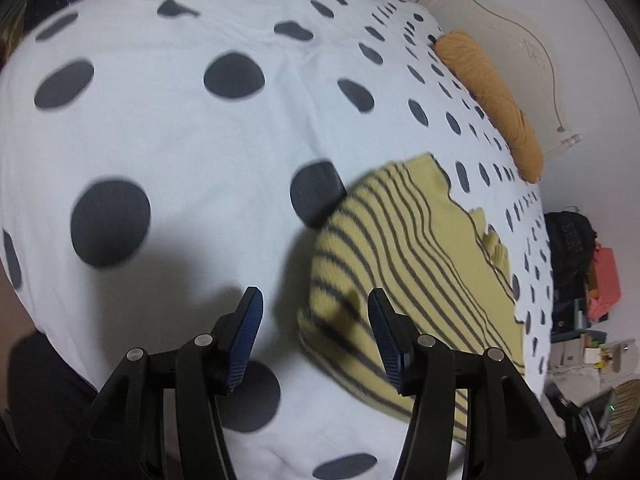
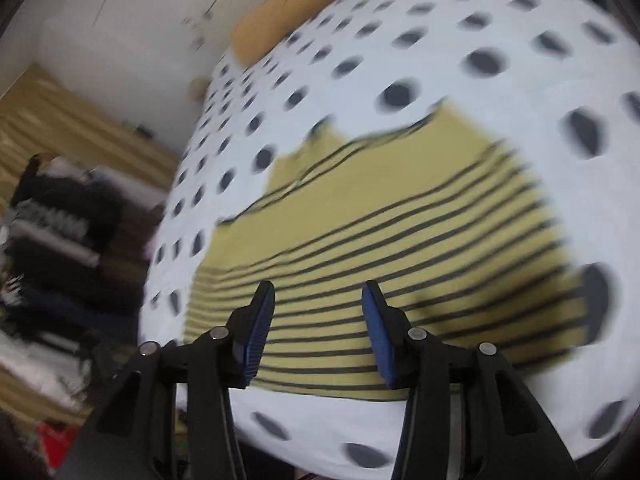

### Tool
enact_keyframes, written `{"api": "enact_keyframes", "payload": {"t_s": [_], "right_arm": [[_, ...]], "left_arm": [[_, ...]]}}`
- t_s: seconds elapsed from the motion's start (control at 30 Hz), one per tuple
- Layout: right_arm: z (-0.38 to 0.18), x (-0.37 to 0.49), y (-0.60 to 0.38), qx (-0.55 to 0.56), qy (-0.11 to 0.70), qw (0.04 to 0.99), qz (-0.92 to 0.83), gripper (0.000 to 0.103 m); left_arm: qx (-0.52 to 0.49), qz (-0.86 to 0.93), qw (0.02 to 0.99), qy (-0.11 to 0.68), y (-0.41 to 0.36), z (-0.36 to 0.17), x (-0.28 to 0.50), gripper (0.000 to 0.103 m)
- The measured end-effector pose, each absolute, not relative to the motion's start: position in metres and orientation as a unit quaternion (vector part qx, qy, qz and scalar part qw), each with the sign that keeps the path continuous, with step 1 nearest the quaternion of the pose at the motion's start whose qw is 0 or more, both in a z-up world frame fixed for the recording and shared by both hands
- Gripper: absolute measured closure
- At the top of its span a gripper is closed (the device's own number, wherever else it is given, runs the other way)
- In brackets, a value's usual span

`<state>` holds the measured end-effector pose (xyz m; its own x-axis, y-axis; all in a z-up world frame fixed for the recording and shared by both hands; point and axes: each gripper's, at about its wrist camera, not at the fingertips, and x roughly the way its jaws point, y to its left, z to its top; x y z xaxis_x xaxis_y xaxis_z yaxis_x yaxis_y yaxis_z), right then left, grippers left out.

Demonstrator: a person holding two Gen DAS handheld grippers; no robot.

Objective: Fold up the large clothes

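A yellow sweater with dark grey stripes (image 1: 404, 280) lies folded on a white bedspread with dark dots (image 1: 180, 140). In the left wrist view my left gripper (image 1: 316, 300) hovers open over the spread beside the sweater's left edge, with nothing between its blue pads. The right wrist view is blurred. There the sweater (image 2: 400, 220) fills the middle, and my right gripper (image 2: 318, 292) hangs open above its near striped part, holding nothing. Neither gripper touches the cloth as far as I can tell.
An orange bolster pillow (image 1: 492, 100) lies along the bed's far side by a white headboard (image 1: 520, 40). Bags and boxes (image 1: 580, 280) stand on the floor to the right of the bed. In the right wrist view dark stacked clothes (image 2: 60, 232) sit left of the bed.
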<state>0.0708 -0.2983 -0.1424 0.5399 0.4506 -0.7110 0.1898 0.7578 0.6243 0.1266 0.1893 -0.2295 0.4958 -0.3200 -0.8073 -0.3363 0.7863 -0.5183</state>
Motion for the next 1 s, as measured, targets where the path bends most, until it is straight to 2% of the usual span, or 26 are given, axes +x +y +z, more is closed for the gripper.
{"api": "enact_keyframes", "payload": {"t_s": [0.13,0.2,0.27,0.33,0.43,0.6,0.67,0.8,0.83,0.9,0.93,0.97,1.0], "right_arm": [[-0.208,0.091,-0.241,0.34,0.533,0.768,0.1,0.059],[-0.244,0.091,-0.236,0.315,0.568,0.758,0.057,0.083],[-0.249,0.083,-0.242,0.317,0.558,0.765,0.057,0.094],[-0.24,0.082,-0.25,0.337,0.561,0.754,0.053,0.092],[-0.209,0.085,-0.246,0.302,0.54,0.783,0.065,0.088],[-0.185,0.126,-0.215,0.24,0.548,0.798,0.077,0.086],[-0.188,0.146,-0.204,0.217,0.556,0.799,0.071,0.086],[-0.215,0.184,-0.192,0.216,0.588,0.779,0.042,0.086],[-0.224,0.189,-0.192,0.216,0.598,0.771,0.033,0.086],[-0.234,0.194,-0.194,0.223,0.6,0.768,0.032,0.086],[-0.233,0.195,-0.194,0.221,0.599,0.769,0.034,0.086],[-0.232,0.196,-0.194,0.217,0.601,0.769,0.036,0.086],[-0.231,0.195,-0.194,0.214,0.601,0.769,0.038,0.086]], "left_arm": [[-0.341,-0.007,0.782,0.522,0.18,-0.253,0.117,0.044],[-0.34,-0.005,0.777,0.529,0.18,-0.262,0.117,0.041],[-0.352,-0.01,0.774,0.527,0.182,-0.264,0.115,0.041],[-0.364,-0.014,0.776,0.516,0.185,-0.259,0.114,0.041],[-0.371,-0.023,0.78,0.503,0.18,-0.252,0.117,0.033],[-0.387,-0.005,0.76,0.523,0.17,-0.276,0.127,0.032],[-0.393,-0.005,0.76,0.518,0.169,-0.282,0.13,0.028],[-0.388,0.004,0.769,0.508,0.169,-0.28,0.137,0.027],[-0.391,0.007,0.769,0.506,0.169,-0.281,0.139,0.028],[-0.408,0.01,0.765,0.498,0.172,-0.282,0.141,0.037],[-0.421,0.004,0.761,0.493,0.173,-0.283,0.142,0.053],[-0.44,-0.01,0.754,0.488,0.174,-0.284,0.142,0.064],[-0.448,-0.006,0.751,0.486,0.174,-0.284,0.141,0.065]]}}
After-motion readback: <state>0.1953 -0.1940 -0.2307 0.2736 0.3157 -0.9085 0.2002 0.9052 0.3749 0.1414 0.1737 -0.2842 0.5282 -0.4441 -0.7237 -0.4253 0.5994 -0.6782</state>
